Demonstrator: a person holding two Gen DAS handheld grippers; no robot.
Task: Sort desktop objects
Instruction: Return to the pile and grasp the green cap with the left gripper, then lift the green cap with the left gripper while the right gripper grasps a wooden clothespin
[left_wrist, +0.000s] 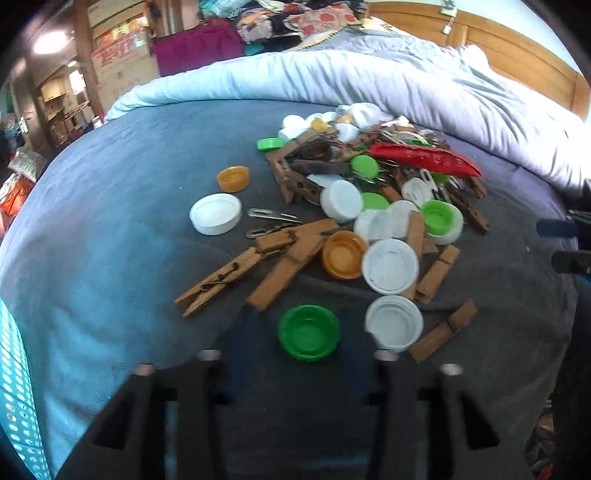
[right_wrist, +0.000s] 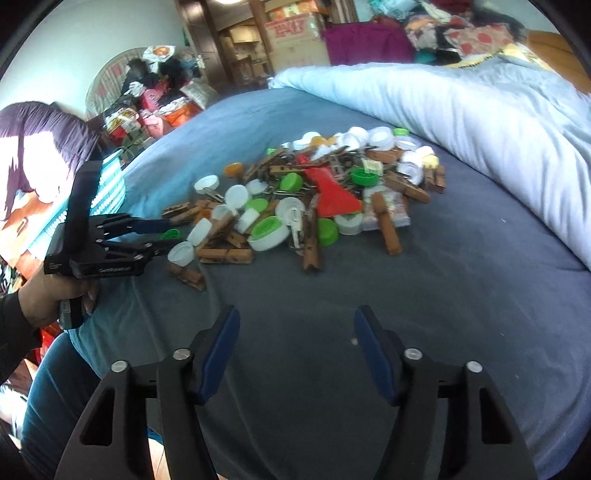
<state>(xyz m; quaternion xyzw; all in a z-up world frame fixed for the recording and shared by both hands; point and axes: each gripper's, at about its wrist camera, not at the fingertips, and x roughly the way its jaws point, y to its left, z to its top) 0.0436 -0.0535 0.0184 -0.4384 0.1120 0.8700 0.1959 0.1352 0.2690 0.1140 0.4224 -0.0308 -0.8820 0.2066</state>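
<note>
As far as I can tell, the sorting has barely started: nearly everything sits in one mixed pile (right_wrist: 310, 195) on the bed (right_wrist: 461, 295), which has a dark blue cover. Wooden clothespins, white, green and orange bottle caps, a few metal clips and a red wrapper (right_wrist: 334, 192) are all tangled together. Only a few bits lie loose at the pile's near edge, like the green cap (left_wrist: 308, 331) and a white cap (left_wrist: 393, 328) just beside it. I can't see any sorted groups anywhere.

My left tool (left_wrist: 295, 360) is spread wide with nothing in it, hovering right in front of that green cap, so I'd guess that's my first pick. Its pads are blurry in its own camera. My right tool (right_wrist: 295, 350) is wide open and empty too, hanging over bare cover well short of the pile.

At the left edge there's a teal perforated basket (left_wrist: 14, 406), probably where stuff goes, but I can't tell what's in it. Basically the whole job is left.
</note>
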